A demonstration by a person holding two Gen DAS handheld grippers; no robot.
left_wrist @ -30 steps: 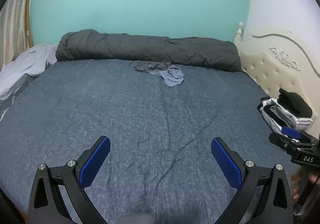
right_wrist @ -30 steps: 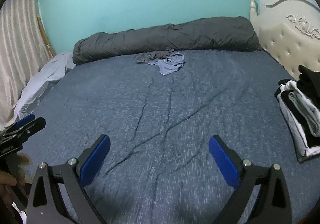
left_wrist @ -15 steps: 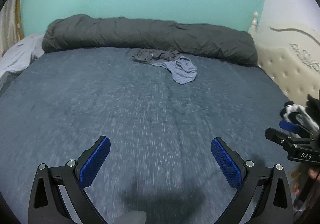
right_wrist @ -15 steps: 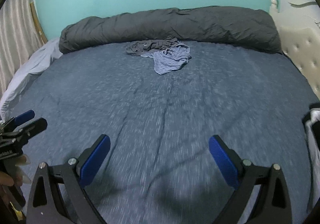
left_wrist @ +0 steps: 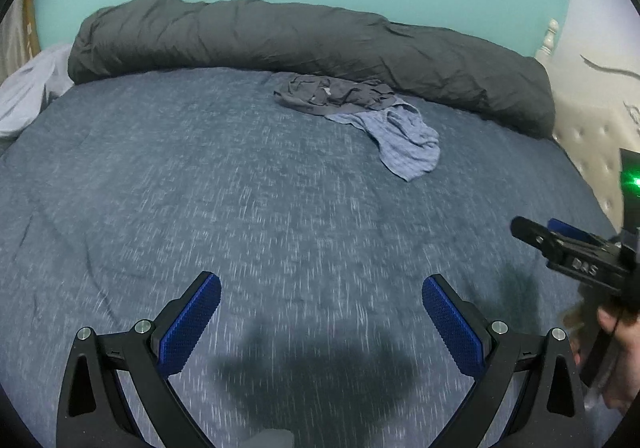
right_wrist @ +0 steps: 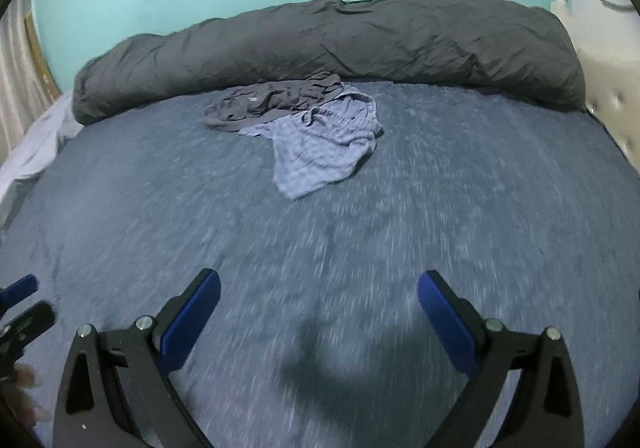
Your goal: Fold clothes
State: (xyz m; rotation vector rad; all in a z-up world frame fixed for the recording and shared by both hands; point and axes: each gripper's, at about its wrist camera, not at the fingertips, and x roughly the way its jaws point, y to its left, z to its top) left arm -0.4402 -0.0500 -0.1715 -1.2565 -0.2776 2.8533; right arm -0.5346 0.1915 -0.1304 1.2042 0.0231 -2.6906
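Both grippers' jaws gape wide, empty; bare bedspread (left_wrist: 200, 176) stretches toward crumpled clothes (right_wrist: 316, 136).

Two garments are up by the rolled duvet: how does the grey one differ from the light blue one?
The grey garment is darker and plain; the light blue garment is paler with faint stripes. The grey one lies bunched against the rolled duvet; the blue one spreads flatter, nearer the grippers. Both are crumpled, unfolded and touching.
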